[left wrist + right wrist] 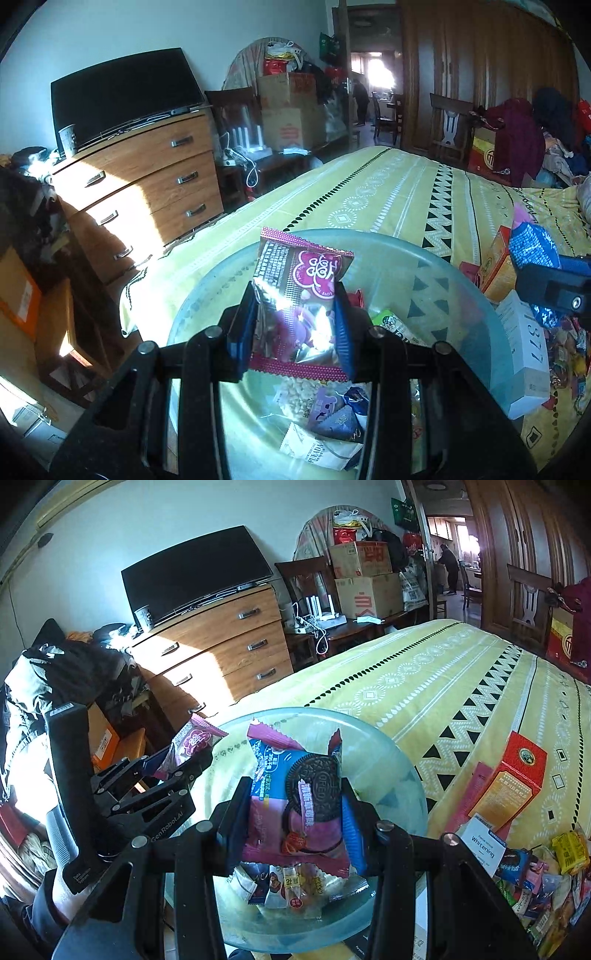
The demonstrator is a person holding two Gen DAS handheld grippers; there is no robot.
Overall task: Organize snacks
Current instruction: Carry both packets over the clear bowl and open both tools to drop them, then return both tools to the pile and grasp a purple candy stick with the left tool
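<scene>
Left wrist view: left tongs [295, 321] clenched on maroon snack packet [299, 288], upright above glass bowl [461, 295] on bed. Right tongs [295, 812] clenched on Oreo packet [295, 797], directly over bowl, likewise ready for release.

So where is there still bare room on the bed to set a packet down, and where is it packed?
Free: the yellow bedspread beyond the glass bowl, out to the bed's far edge, and the strip between bowl and red-orange box. The bowl's far half is bare too. Crowded: the loose snack pile on the right, and the bowl's near side under both held packets.
</scene>
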